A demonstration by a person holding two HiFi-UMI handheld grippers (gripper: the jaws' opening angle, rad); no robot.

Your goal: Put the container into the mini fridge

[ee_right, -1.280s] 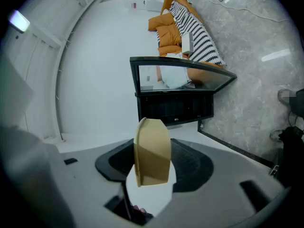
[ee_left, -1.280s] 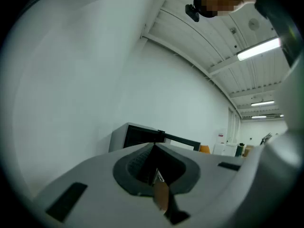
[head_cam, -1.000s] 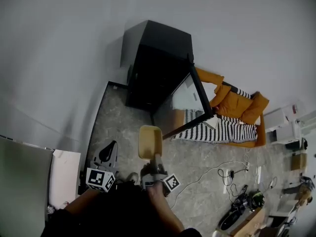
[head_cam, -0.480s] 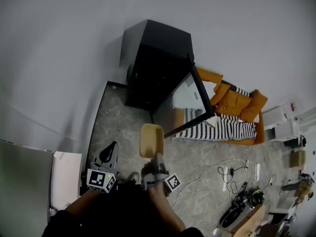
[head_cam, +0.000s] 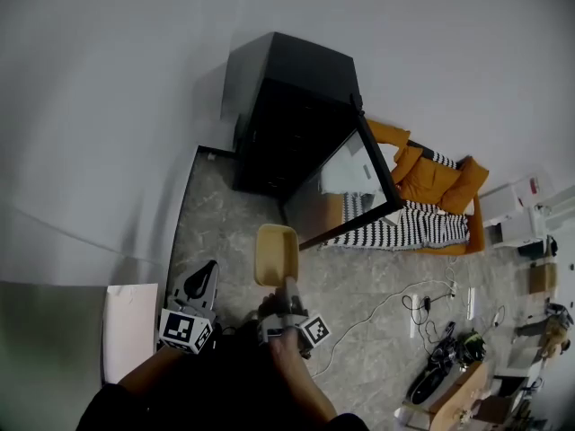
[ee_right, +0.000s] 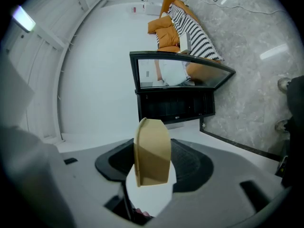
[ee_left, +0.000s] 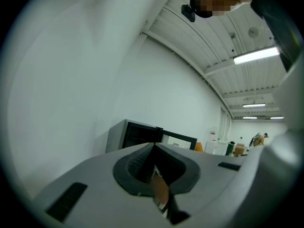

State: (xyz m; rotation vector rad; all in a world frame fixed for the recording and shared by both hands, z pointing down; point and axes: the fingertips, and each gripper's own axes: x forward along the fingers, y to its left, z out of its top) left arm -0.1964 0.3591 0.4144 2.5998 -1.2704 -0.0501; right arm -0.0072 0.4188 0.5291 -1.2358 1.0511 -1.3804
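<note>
Right gripper view alone shows right gripper's [ee_right: 153,144] jaws squeezing the container [ee_right: 152,163]

I see an orange sofa [head_cam: 436,182] against the wall [head_cam: 467,79], a black-and-white striped blanket [head_cam: 404,232] draped over it. A white cable [head_cam: 388,302] trails across the grey marbled floor [head_cam: 216,227] near it.
</note>
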